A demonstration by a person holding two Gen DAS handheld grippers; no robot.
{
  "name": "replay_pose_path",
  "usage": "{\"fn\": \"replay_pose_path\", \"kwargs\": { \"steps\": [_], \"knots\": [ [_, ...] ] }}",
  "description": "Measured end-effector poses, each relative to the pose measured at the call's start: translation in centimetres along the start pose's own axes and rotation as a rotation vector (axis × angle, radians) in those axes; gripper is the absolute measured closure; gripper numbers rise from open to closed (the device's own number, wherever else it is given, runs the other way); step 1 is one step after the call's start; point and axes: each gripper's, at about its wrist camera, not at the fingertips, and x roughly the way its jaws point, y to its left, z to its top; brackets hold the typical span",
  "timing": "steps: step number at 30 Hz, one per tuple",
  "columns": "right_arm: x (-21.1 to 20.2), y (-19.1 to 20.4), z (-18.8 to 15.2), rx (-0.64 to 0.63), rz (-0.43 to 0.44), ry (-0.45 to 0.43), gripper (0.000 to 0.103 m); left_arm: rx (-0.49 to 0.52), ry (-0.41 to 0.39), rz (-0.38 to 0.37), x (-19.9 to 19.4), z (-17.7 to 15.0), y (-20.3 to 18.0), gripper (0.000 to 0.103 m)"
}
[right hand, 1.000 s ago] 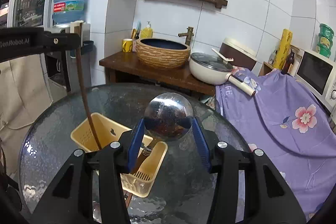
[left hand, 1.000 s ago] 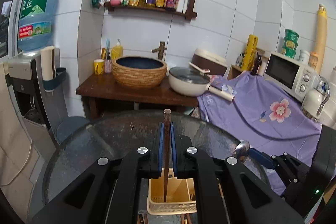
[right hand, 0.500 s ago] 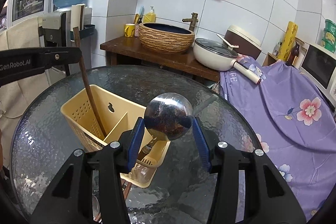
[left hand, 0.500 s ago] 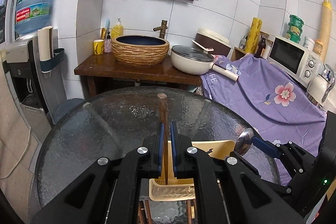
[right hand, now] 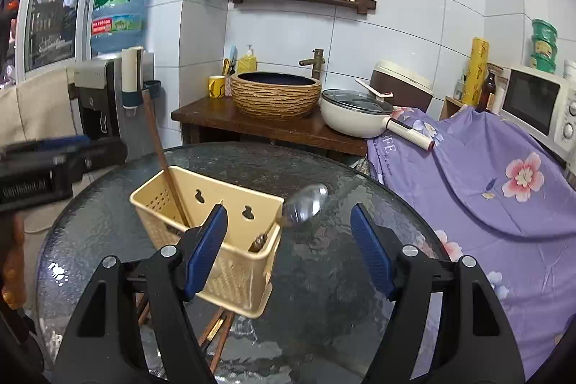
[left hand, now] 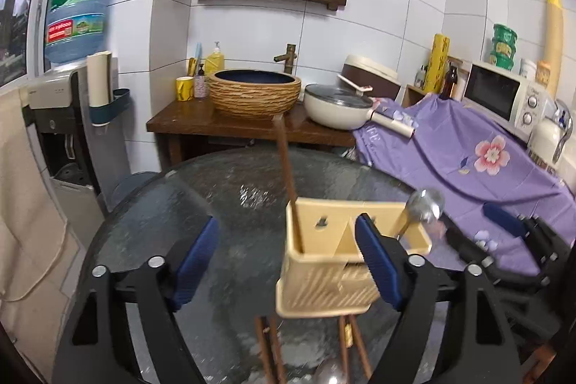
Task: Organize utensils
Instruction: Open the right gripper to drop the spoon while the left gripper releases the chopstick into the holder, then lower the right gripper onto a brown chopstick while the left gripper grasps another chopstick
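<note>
Left gripper (left hand: 288,261) fingers spread wide, holding nothing. Right gripper (right hand: 288,251) likewise. Chopstick (left hand: 288,179) leans in yellow caddy (left hand: 324,283) left compartment, frame centre; spoon (right hand: 304,204) in right compartment. Glass table (right hand: 324,276) underneath.

Left wrist view: looks forward between the left claw (left hand: 286,261) fingers, low and close over the round glass tabletop (left hand: 223,204), facing the far edge and tiled wall. Right wrist view: same direction from the right claw (right hand: 288,251), set more toward the tabletop's right edge. Both share the yellow utensil caddy (left hand: 324,276) (right hand: 230,261), the tabletop, the basin counter (right hand: 259,126), the purple cloth (left hand: 468,153).
</note>
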Motion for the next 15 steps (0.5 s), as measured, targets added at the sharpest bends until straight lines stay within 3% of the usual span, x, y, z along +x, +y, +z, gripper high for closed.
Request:
{"fn": "replay_pose_path", "kwargs": {
  "steps": [3, 5, 7, 9, 12, 15],
  "knots": [
    [-1.4, 0.0, -2.2, 0.03, 0.025, 0.021, 0.032, 0.023, 0.031, 0.044, -0.4, -2.9, 0.9, 0.026],
    [-1.4, 0.7, -4.2, 0.024, 0.057, 0.074, 0.032, 0.034, 0.074, 0.062, 0.1, -4.6, 1.5, 0.033],
    [-0.8, 1.7, -6.0, 0.001, 0.084, 0.133, 0.032, 0.04, 0.152, 0.069, 1.2, -6.8, 2.2, 0.052],
    [-0.1, 2.6, -8.0, -0.018, 0.08, 0.183, 0.033, 0.012, 0.231, 0.062, 2.6, -8.9, 3.0, 0.063],
    [1.6, 3.5, -10.7, -0.008, 0.1, 0.284, 0.045, 0.001, 0.31, 0.042, 4.0, -11.3, 3.5, 0.076],
    [3.0, 3.8, -12.3, 0.029, 0.136, 0.367, 0.053, -0.013, 0.348, 0.028, 4.9, -12.6, 3.8, 0.08]
  ]
}}
